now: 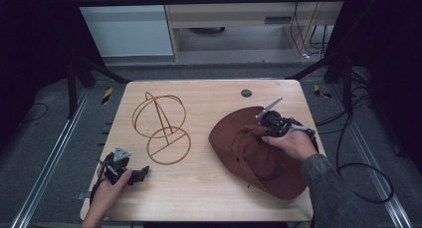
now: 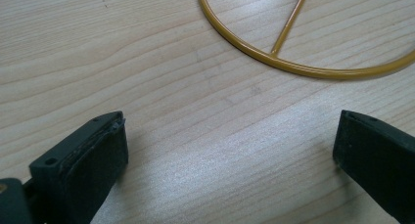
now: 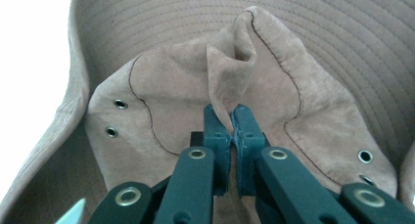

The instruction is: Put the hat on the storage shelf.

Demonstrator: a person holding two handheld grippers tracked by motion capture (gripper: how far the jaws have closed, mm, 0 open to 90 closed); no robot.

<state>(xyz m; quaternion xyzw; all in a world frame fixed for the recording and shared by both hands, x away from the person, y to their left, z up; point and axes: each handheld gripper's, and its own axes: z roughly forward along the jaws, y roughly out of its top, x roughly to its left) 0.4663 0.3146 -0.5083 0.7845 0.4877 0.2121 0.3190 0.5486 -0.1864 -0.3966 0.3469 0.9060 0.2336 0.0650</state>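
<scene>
- Worktop [image 1: 209, 188]: pale wood grain, rounded corners, with a small dark round disc [image 1: 246, 93] set near its far edge.
- Hat [image 1: 254, 151]: brown suede-like, wide-brimmed, lying on the right half of the worktop. In the right gripper view the hat [image 3: 161, 53] shows a stitched brim, a soft crumpled crown and small metal eyelets [image 3: 120, 104] on the crown's sides.
- Wire stand [image 1: 161, 126]: golden-yellow, upright on the left-centre of the worktop, well apart from the hat. It has a flat ring base with a crossbar, a stem, and crossed hoops forming a ball-like top. In the left gripper view an arc of the wire stand [image 2: 274, 62] base and part of its crossbar lie on the wood ahead.
- Right gripper [image 1: 263, 131]: held in the person's right hand [image 1: 293, 143], over the hat's crown. In its own view, the right gripper [image 3: 231, 121] has its fingers closed narrow, pinching a raised fold of the crown fabric.
- Left gripper [image 1: 142, 171]: held in the left hand [image 1: 112, 183] at the near-left corner of the worktop, near the stand's base. In its own view, the left gripper [image 2: 230, 145] has fingers spread wide with bare wood between them.
</scene>
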